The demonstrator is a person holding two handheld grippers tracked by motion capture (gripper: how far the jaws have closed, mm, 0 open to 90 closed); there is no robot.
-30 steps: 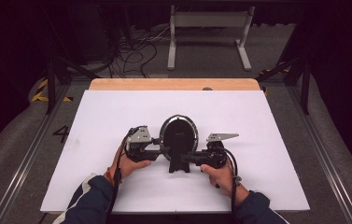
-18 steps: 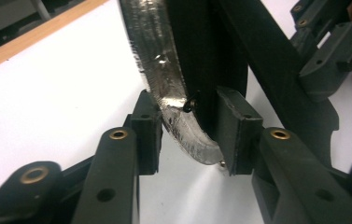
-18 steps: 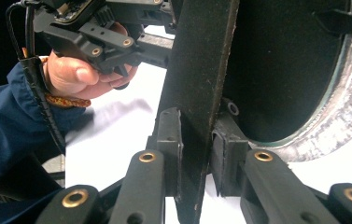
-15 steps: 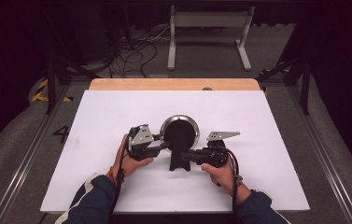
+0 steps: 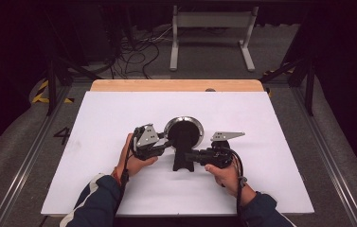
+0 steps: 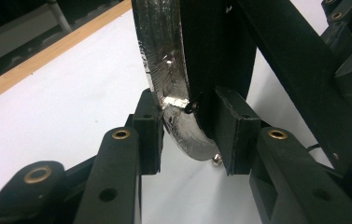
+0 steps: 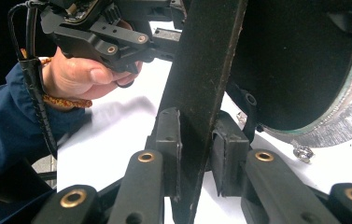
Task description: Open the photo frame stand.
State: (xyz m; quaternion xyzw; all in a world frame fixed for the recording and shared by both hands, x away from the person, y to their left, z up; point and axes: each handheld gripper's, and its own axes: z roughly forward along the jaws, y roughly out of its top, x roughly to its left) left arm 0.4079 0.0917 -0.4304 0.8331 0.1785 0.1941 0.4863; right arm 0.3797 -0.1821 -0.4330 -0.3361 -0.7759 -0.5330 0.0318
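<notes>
The round mirror [image 5: 184,131] stands on its black stand [image 5: 183,161] in the middle of the white worktop [image 5: 100,123]. Your left gripper [image 6: 187,135] has just been closing and now pinches the mirror's silver rim. Your right gripper [image 7: 196,149] squeezes the stand. Both grips look done; moving it is left, I think. Behind are cables [image 5: 138,52] on a dark floor

Both grippers' jaws clamped, facing inward
</notes>
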